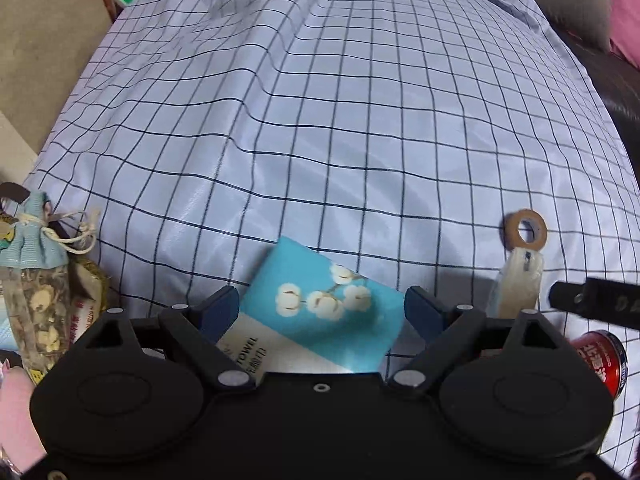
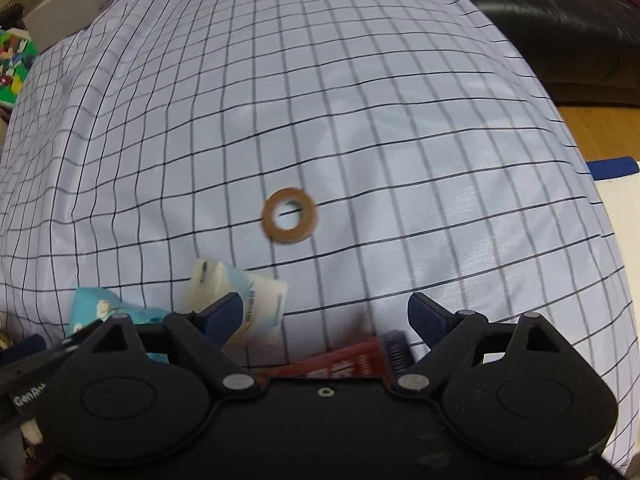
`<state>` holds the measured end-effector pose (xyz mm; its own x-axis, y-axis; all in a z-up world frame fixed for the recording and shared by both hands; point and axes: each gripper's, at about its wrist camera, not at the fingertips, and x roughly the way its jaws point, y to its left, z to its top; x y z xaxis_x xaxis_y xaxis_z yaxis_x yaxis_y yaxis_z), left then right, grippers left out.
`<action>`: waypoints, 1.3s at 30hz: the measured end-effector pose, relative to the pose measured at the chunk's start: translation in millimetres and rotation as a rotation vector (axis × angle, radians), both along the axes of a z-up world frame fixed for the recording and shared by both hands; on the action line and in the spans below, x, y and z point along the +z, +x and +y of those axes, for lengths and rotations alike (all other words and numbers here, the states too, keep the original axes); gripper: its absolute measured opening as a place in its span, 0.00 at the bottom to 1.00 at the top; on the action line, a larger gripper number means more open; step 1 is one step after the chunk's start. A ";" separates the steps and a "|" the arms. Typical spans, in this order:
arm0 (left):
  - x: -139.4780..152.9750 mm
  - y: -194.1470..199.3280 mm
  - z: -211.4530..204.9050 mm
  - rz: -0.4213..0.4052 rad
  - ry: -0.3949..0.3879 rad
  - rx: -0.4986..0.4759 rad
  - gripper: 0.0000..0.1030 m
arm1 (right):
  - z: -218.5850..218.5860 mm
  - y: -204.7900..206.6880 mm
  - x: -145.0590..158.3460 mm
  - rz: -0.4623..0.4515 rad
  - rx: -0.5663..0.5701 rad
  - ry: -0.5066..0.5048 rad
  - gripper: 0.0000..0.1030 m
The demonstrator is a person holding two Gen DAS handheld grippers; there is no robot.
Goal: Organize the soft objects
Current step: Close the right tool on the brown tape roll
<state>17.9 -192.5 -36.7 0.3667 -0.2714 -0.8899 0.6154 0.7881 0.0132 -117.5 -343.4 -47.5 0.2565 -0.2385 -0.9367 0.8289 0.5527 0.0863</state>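
The left gripper (image 1: 322, 306) is hovering with fingers spread around the blue towel pack (image 1: 320, 304), lower centre of the frame, not yet pinching; it is looking light, squashy, slippery-wrapped, so gripping across its middle is seeming best, while the right gripper (image 2: 325, 312) is hanging spread and empty

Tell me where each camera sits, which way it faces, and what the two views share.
Left wrist: on the left gripper, looking forward over the checked cloth at the blue towel pack between its open fingers.
Right wrist: on the right gripper, facing the cloth and the brown ring; its open fingers flank a red packet.
Shared: cloth, ring, towel pack, a pale sachet.
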 end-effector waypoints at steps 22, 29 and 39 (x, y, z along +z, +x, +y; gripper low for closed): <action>-1.5 1.8 2.4 0.028 -0.010 -0.056 0.85 | -52.7 40.8 -37.8 0.031 -0.098 -0.033 0.75; -5.4 1.5 -6.1 0.044 -0.018 -0.069 0.85 | -54.0 55.7 -52.6 0.067 -0.024 -0.062 0.68; -9.2 -10.3 -17.7 0.034 -0.010 -0.111 0.85 | -42.4 57.7 -42.6 0.046 0.040 -0.058 0.22</action>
